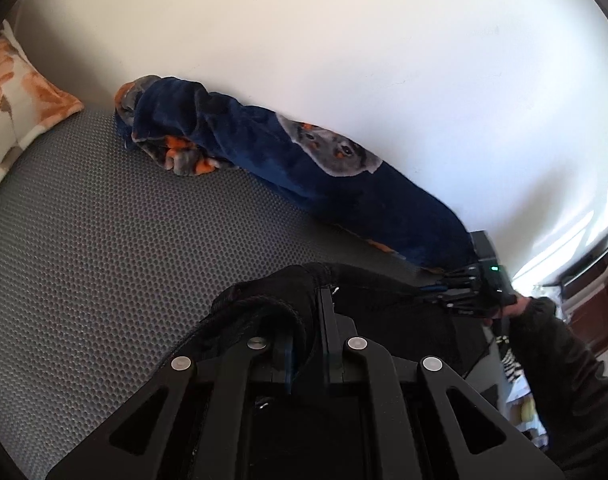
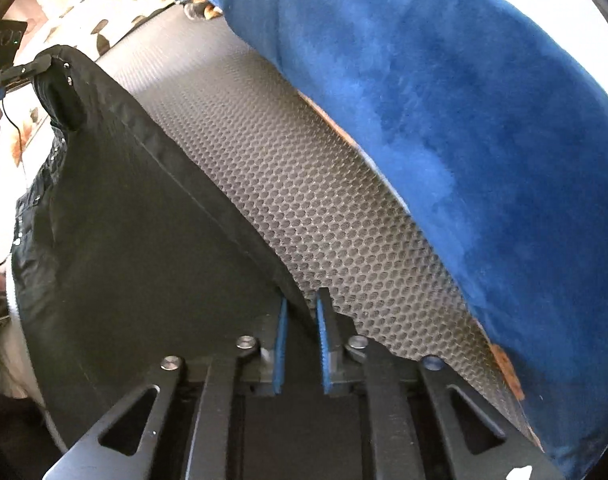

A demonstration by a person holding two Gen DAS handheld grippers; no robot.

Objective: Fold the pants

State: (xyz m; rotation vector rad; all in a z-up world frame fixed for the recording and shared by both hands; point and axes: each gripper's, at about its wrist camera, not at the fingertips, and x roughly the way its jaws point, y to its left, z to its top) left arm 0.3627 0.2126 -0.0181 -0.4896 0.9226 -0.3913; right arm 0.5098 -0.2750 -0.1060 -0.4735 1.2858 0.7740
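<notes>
the black pants [image 2: 136, 216] lie flat on a grey honeycomb-textured mat [image 2: 304, 184], along its near edge, their stitched side seam running diagonally; small metal studs dot the bunched waist end. no readable writing or label shows anywhere.

the left gripper [image 1: 304, 316] has its fingers pressed together, pinching a bunched fold of the pants. the right gripper [image 2: 302, 312] has its blue-padded fingers closed in on the pants' seam edge near the mat, the cloth between them.

the left wrist view alone shows the white wall [image 1: 343, 60], the patterned navy blanket [image 1: 288, 152] rolled along the mat's far edge, and an orange floral pillow [image 1: 12, 88]. the right wrist view alone shows the pants spread out.
</notes>
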